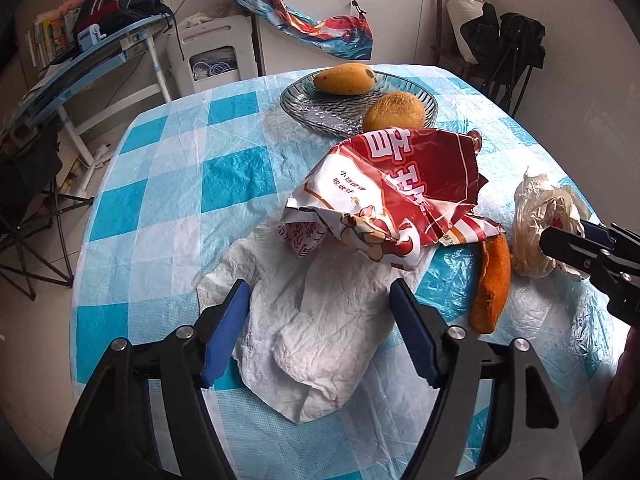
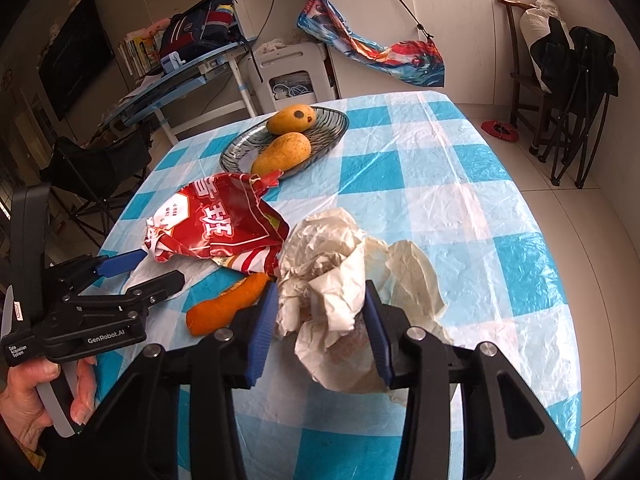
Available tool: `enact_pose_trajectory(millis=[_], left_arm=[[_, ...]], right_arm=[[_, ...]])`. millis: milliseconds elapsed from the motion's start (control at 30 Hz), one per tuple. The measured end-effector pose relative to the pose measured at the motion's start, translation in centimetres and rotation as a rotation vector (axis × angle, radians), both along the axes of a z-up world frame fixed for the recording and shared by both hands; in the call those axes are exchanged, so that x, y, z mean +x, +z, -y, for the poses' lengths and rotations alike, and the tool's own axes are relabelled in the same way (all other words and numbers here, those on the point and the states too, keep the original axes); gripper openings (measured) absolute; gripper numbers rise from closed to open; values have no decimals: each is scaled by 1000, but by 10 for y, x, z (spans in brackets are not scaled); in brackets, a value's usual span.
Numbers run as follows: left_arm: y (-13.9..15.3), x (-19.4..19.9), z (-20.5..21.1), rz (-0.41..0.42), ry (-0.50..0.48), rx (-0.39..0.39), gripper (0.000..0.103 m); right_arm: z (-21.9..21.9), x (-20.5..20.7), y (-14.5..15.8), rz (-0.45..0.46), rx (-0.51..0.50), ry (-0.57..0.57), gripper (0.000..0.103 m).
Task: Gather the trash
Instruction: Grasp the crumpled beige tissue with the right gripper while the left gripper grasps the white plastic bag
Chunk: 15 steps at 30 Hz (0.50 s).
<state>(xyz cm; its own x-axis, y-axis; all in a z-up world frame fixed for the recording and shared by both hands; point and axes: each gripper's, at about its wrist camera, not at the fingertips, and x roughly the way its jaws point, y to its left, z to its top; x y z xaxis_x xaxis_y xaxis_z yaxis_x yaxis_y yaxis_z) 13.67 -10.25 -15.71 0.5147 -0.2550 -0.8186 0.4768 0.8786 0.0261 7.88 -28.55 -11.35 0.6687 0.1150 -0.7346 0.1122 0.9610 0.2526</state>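
A crumpled white tissue [image 1: 320, 320] lies flat on the checked tablecloth, and my left gripper [image 1: 318, 292] stands open astride it, blue pads clear of the paper. Just beyond sits a torn red snack bag [image 1: 400, 192], partly over the tissue. To its right lies an orange peel [image 1: 492, 284]. In the right wrist view, my right gripper [image 2: 320, 296] is shut on a crumpled cream plastic bag [image 2: 332, 264], both pads against its sides. The red snack bag [image 2: 216, 224], the peel [image 2: 228, 304] and the left gripper [image 2: 160, 270], held by a hand, lie to its left.
A glass plate [image 1: 296, 100] with two mangoes stands at the table's far side, behind the snack bag. The round table's edge drops off to the left and right. A desk with a backpack [image 1: 120, 0] and folding chairs [image 2: 576, 80] stand around the table.
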Motion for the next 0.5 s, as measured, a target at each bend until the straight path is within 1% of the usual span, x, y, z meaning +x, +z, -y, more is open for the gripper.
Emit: enact_pose_trajectory(millis=[33, 100, 133, 167, 200, 233, 267, 300, 333, 367, 400, 433, 500], left_arm=[[0, -1, 0, 2, -3, -1, 66], [1, -3, 1, 6, -11, -6, 58], [2, -4, 1, 9, -12, -6, 56], [2, -5, 0, 10, -13, -9, 52], [2, -6, 0, 10, -13, -13, 46], [3, -7, 0, 9, -11, -16, 44], [3, -9, -1, 8, -9, -19, 39], [4, -11, -2, 6, -8, -21, 35], [5, -13, -3, -1, -7, -25, 32], [6, -15, -6, -12, -6, -33, 25], [6, -16, -10, -31, -5, -49, 20], [7, -17, -15, -55, -2, -71, 18], [8, -20, -28, -102, 13, -114, 10]], right_arm=[[0, 0, 0, 1, 3, 1, 39], [0, -1, 0, 3, 9, 1, 37], [1, -2, 0, 5, 11, 0, 35], [1, -2, 0, 7, 14, 0, 34], [2, -2, 0, 9, 16, -2, 31], [2, -3, 0, 11, 20, -3, 29], [2, -3, 0, 9, 24, -3, 21], [3, -3, -1, 6, 33, -2, 21], [3, -4, -1, 10, 37, -2, 21], [3, -5, 0, 15, 39, -1, 20], [2, -7, 0, 17, 43, 0, 19], [2, -8, 0, 19, 49, 3, 18], [1, -13, 1, 27, 58, 8, 18]])
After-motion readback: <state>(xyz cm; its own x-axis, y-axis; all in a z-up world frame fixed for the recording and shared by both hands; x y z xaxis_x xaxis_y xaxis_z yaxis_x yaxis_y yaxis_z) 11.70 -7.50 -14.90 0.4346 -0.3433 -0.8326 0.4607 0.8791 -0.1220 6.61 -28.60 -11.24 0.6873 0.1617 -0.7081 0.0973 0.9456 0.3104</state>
